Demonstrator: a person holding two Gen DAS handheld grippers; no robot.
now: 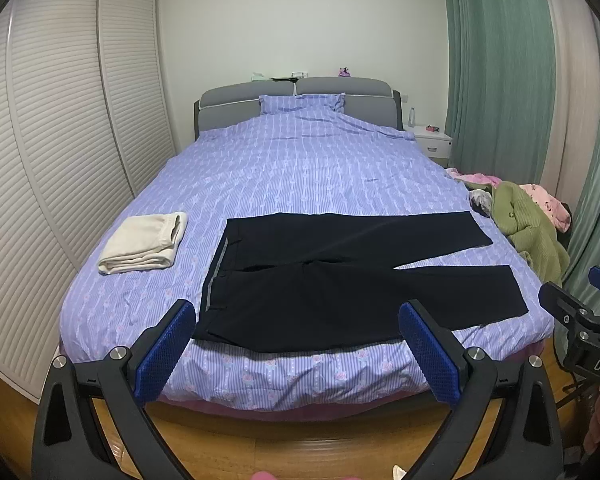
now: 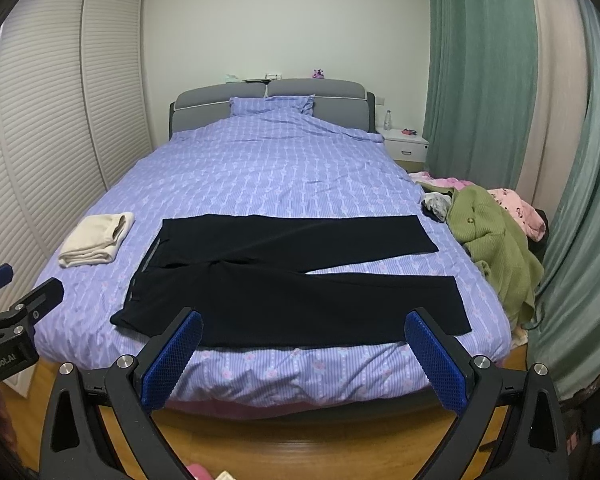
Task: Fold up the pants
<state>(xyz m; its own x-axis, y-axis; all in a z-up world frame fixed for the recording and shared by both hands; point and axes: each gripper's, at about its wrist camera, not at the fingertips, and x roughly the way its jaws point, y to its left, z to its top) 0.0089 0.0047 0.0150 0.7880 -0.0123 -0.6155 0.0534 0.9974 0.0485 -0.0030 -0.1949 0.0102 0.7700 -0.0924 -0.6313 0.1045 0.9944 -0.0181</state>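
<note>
Both your tools, left tool (image 1: 298, 330) and right tool (image 2: 304, 336), gape wide, empty; pinch the flat black fabric pants (image 1: 340, 280) at the near hem and waistband, folding leg over leg evenly.

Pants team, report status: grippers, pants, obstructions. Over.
Left gripper and right gripper open, short of bed. Pants flat, unfolded, legs apart. Towel left, green sweater right, both clear.

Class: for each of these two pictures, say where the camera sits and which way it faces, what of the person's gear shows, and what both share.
Left wrist: on the left gripper at the bed's foot, facing the headboard; its own open fingers show, with the right gripper at the right edge.
Right wrist: on the right gripper, facing likewise; open fingers, left gripper at the left edge.
Shared: black pants spread flat, cream folded cloth, green garment.
</note>
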